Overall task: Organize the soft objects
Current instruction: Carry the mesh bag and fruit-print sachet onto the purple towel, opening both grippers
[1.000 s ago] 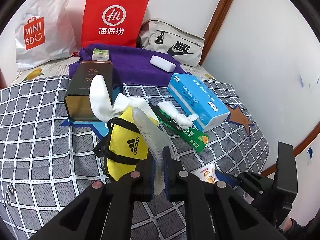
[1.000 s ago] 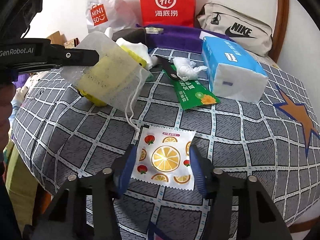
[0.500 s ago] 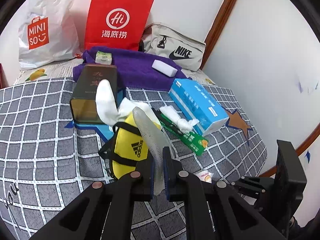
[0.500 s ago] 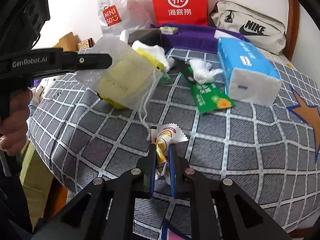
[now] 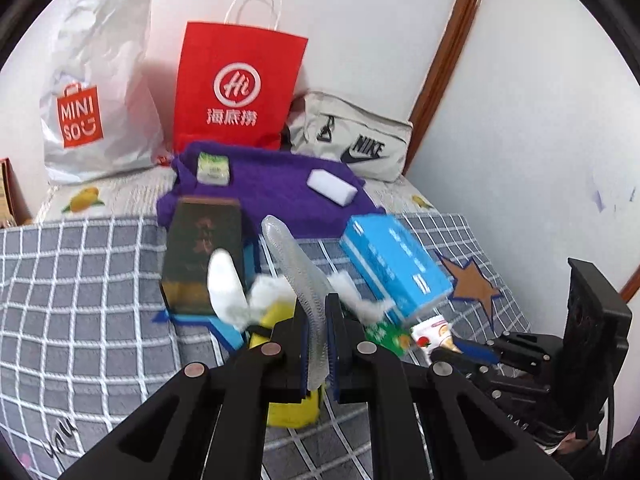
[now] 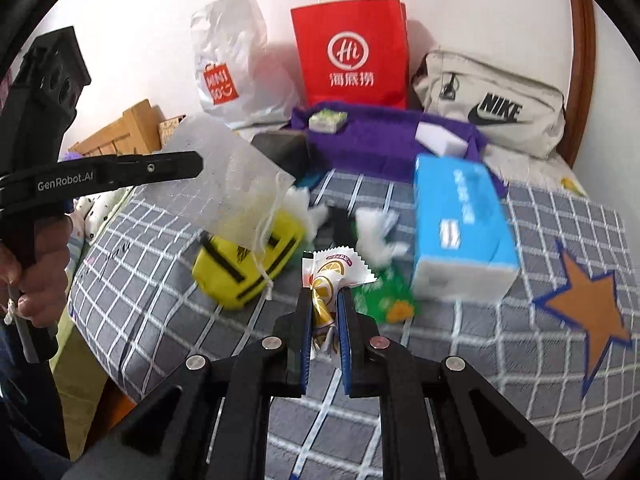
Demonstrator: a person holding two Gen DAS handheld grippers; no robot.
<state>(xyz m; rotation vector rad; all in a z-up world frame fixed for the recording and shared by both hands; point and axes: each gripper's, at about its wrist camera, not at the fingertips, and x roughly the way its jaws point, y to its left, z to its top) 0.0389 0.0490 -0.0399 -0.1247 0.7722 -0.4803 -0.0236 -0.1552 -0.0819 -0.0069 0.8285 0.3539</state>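
A bed [image 6: 500, 360] with a grey checked cover fills a corner between white walls. The left gripper [image 5: 318, 340] is clamped on a translucent mesh drawstring pouch [image 6: 224, 176] held in the air above a yellow Adidas bag [image 6: 244, 268]. The right gripper [image 6: 324, 320] is closed on a crumpled lemon-print sachet [image 6: 332, 276], lifted off the cover. The pouch mouth looks slack, so the sachet may snag or slip aside. A blue tissue box [image 6: 460, 232] crowds the right; the bed's near edge drops away to the left.
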